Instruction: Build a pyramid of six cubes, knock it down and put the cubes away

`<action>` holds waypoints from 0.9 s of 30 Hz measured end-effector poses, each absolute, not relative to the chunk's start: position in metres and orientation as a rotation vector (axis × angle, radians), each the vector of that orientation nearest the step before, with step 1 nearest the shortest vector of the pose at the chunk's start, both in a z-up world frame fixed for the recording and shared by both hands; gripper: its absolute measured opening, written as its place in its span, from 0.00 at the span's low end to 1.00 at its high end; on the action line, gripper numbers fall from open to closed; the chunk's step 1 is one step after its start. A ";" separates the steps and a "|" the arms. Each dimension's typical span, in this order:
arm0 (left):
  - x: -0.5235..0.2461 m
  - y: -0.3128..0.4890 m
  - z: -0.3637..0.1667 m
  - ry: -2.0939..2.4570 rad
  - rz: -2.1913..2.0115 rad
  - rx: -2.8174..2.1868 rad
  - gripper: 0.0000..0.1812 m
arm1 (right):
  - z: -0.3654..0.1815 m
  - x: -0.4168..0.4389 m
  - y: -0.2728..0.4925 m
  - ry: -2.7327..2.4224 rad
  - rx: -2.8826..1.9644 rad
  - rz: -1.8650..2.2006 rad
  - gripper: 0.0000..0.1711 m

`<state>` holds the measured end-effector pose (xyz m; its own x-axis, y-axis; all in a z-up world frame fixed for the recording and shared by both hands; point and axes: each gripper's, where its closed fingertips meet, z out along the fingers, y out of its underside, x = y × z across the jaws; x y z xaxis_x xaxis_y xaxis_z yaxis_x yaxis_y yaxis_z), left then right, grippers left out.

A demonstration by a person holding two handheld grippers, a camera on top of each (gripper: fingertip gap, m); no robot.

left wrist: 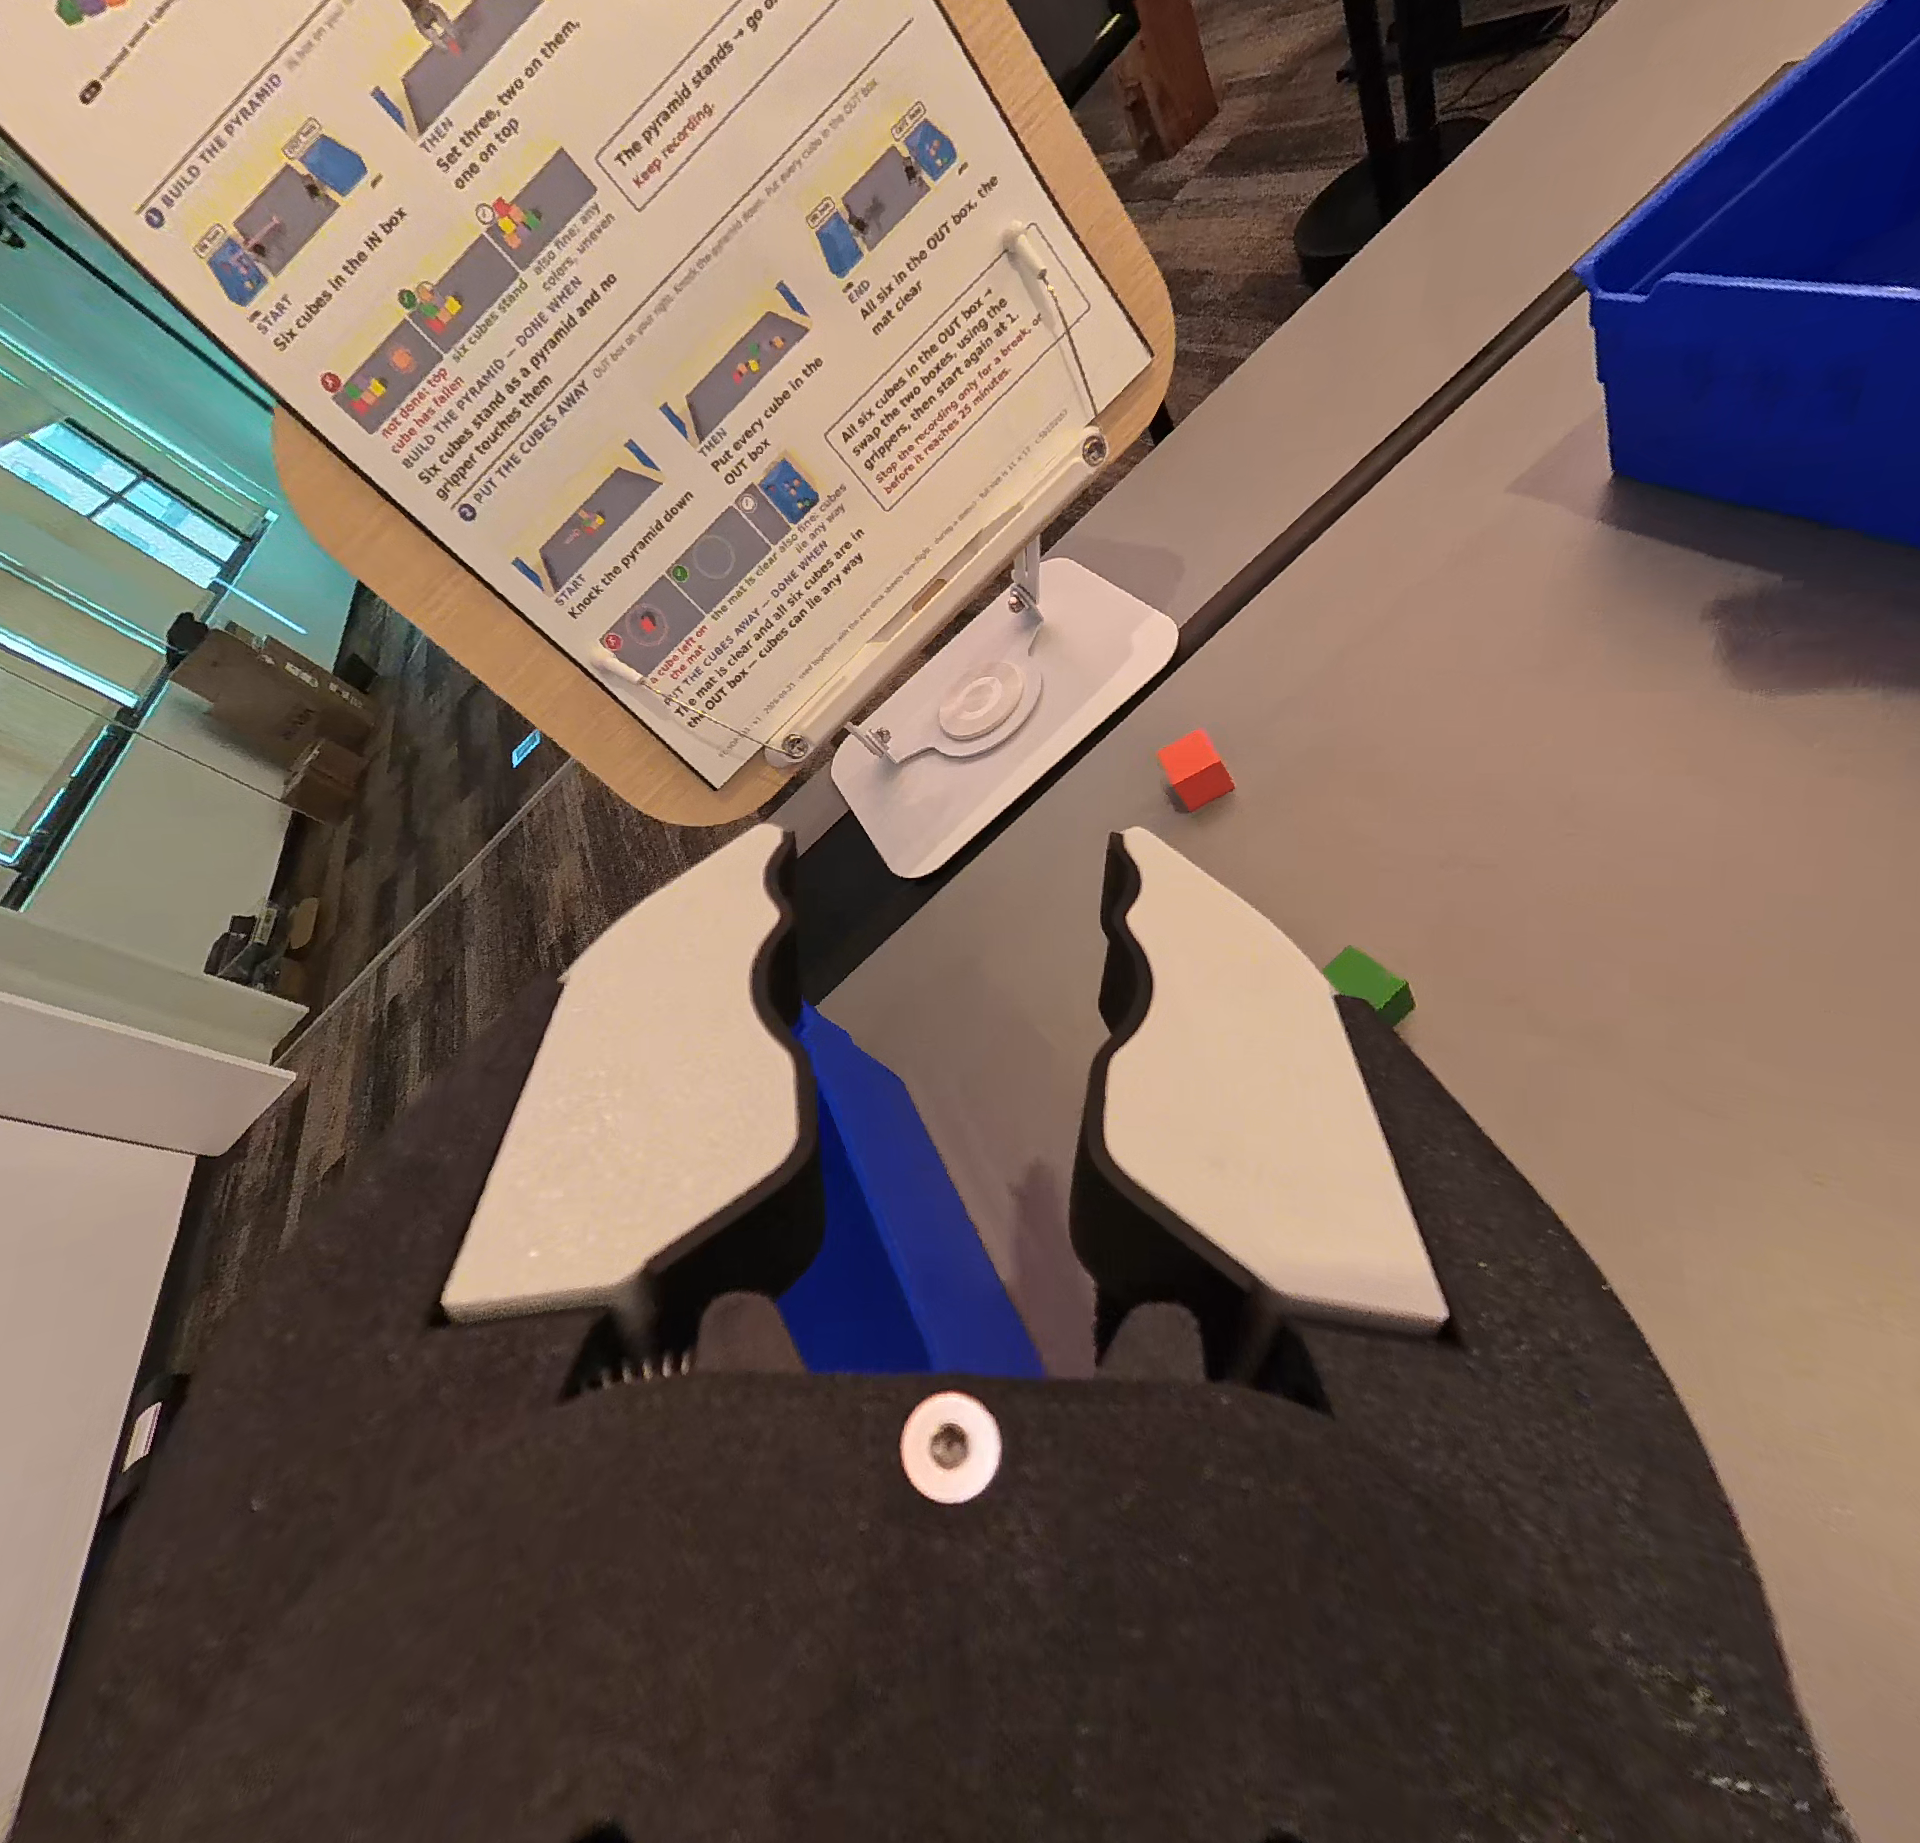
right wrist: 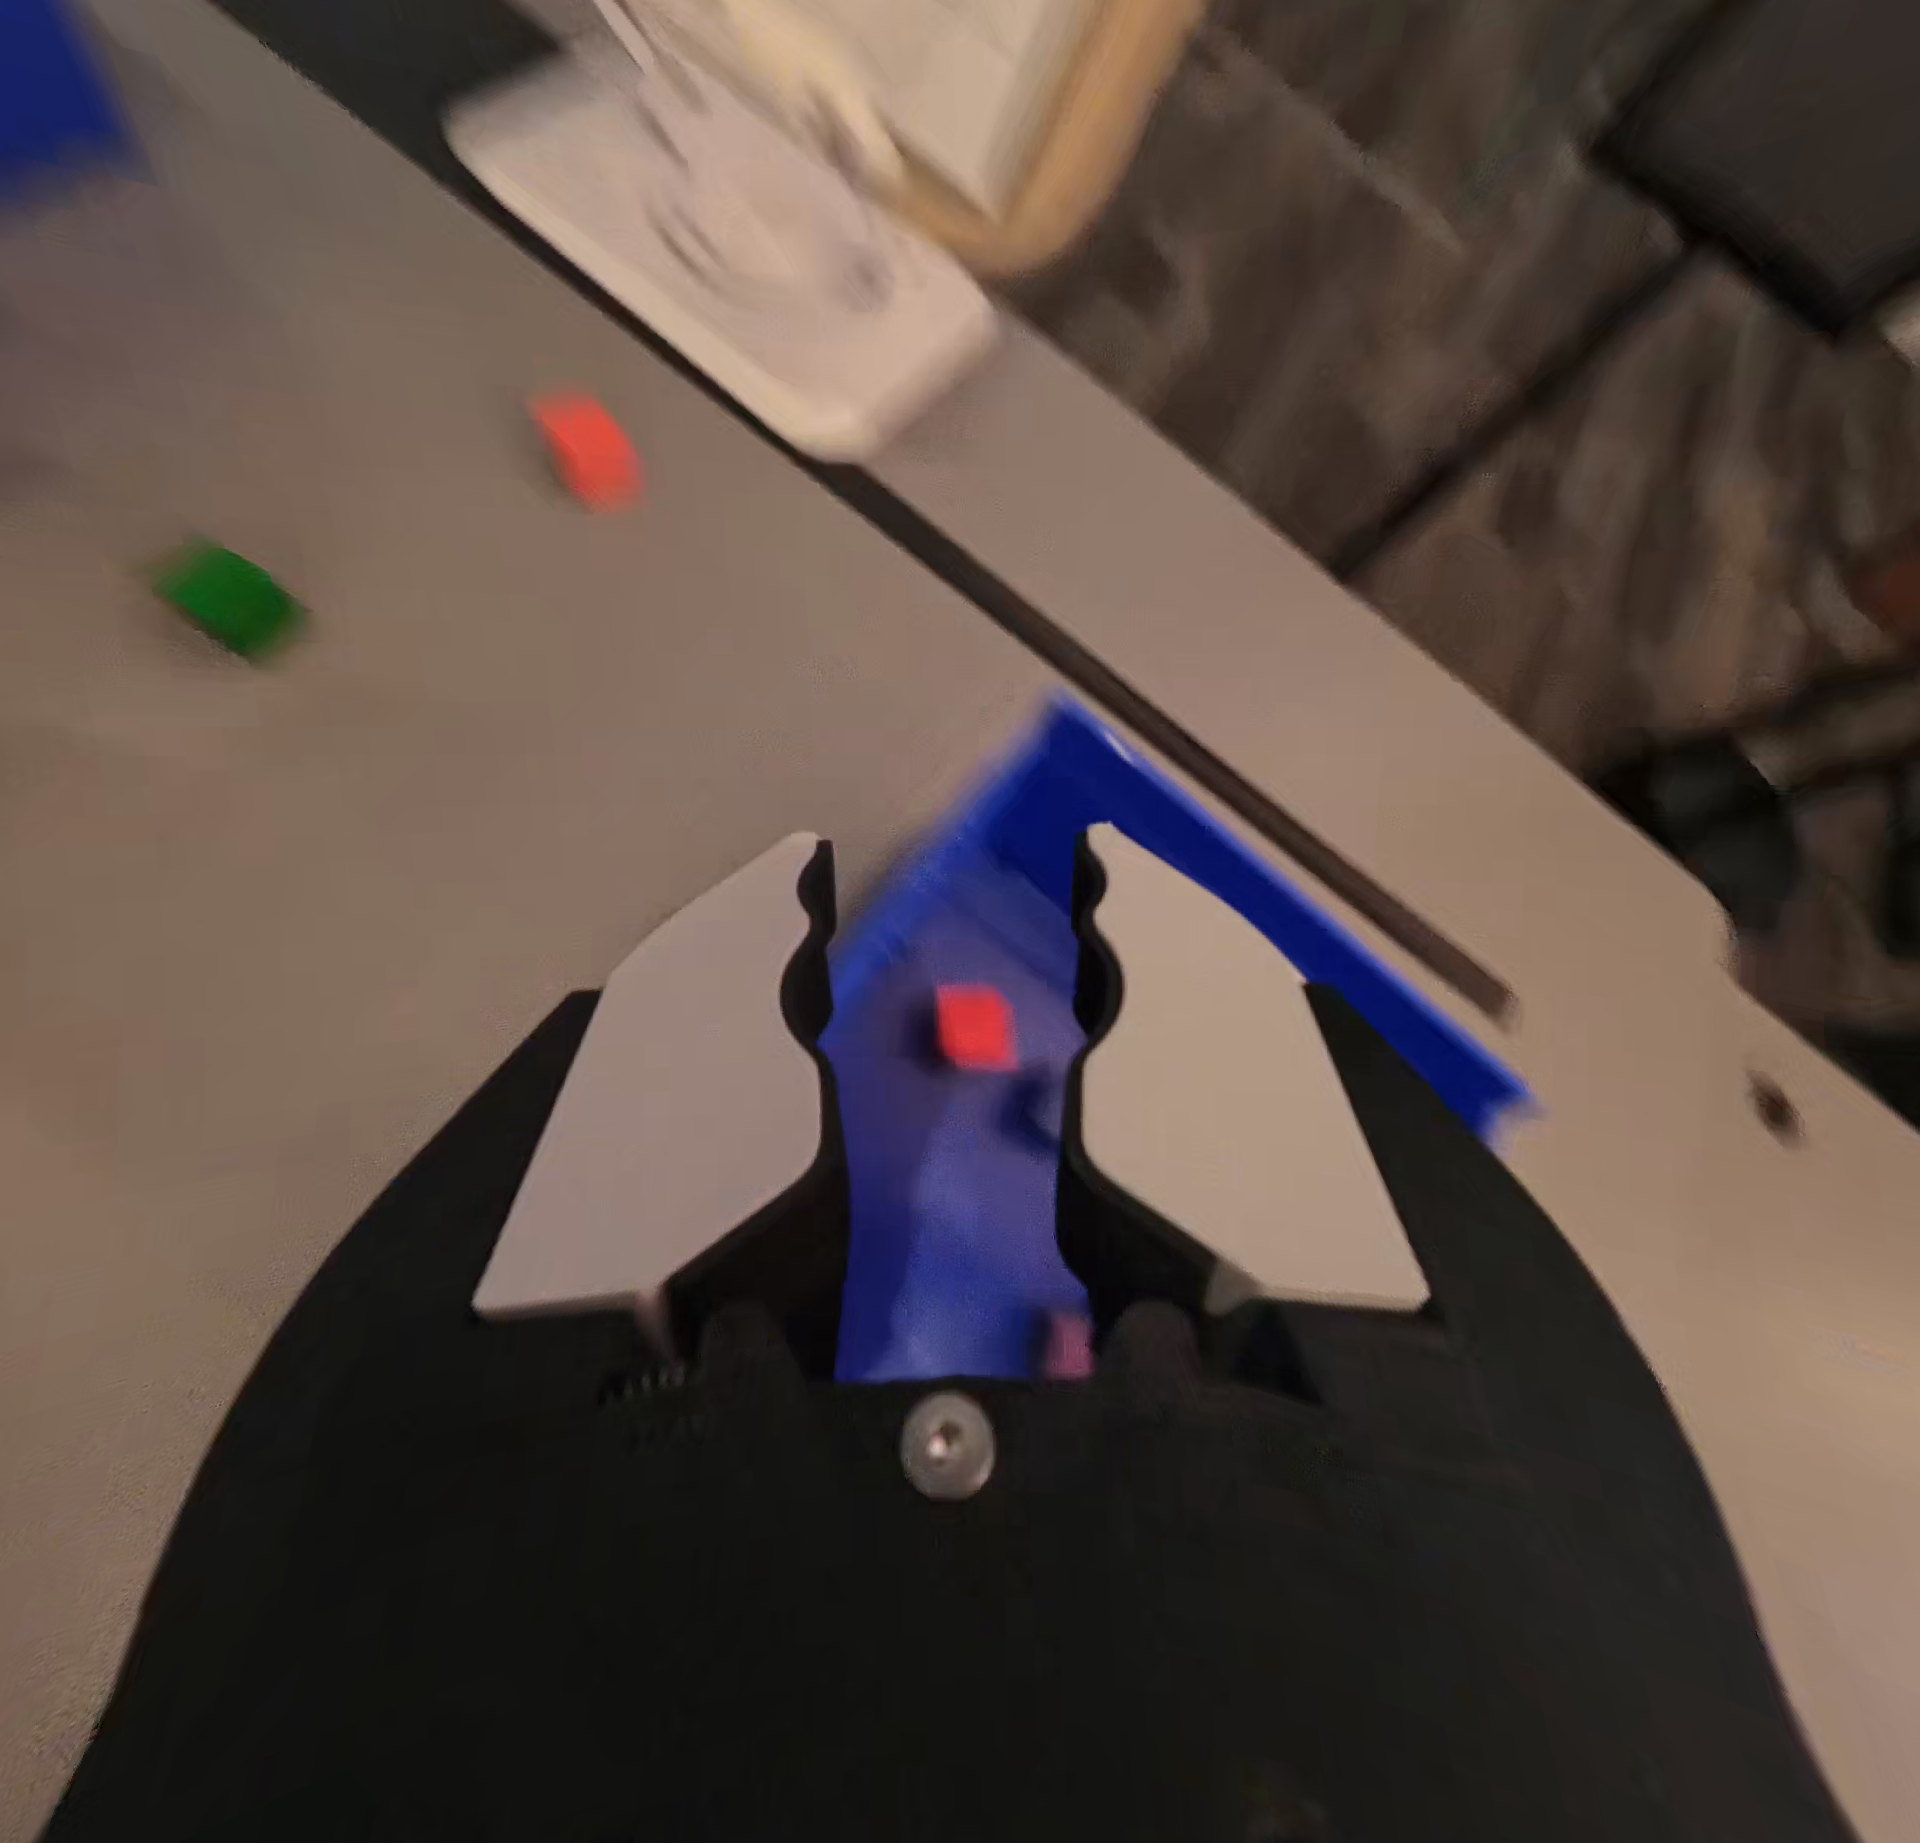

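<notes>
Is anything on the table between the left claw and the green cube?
Nothing visible. The left claw hangs open and empty, and the green cube lies just past its right finger on bare grey table. The orange-red cube sits farther off, out of the path.

This looks like an office or lab room fitted out for recording tabletop tasks. A long, smooth grey surface [left wrist: 1558, 858] stands on mottled dark carpet tiles [left wrist: 436, 754], with brown cardboard boxes [left wrist: 281, 697] stacked on the floor by a glass partition [left wrist: 114, 505] and black furniture legs [left wrist: 1382, 79] farther back. On the surface, a wood-edged board carrying a printed instruction sheet [left wrist: 582, 339] leans on a white metal stand [left wrist: 997, 713], near open blue plastic bins [left wrist: 1766, 339] and small painted wooden cubes [left wrist: 1195, 770].
</notes>
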<state>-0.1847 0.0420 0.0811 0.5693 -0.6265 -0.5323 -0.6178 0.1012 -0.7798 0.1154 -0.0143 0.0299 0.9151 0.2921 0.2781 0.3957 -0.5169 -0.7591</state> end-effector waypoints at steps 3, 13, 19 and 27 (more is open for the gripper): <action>-0.191 0.045 0.084 1.064 -0.001 -1.576 0.31 | 0.043 0.002 0.005 -0.623 -1.953 0.209 0.27; -0.202 0.050 0.092 1.025 0.008 -1.572 0.31 | -0.108 -0.127 0.042 -1.040 -1.955 0.164 0.30; -0.196 0.050 0.087 1.049 0.012 -1.577 0.31 | -0.141 -0.128 0.051 -1.111 -2.015 0.188 0.30; -0.189 0.048 0.080 1.088 0.022 -1.576 0.31 | -0.147 -0.129 0.050 -1.111 -2.060 0.349 0.18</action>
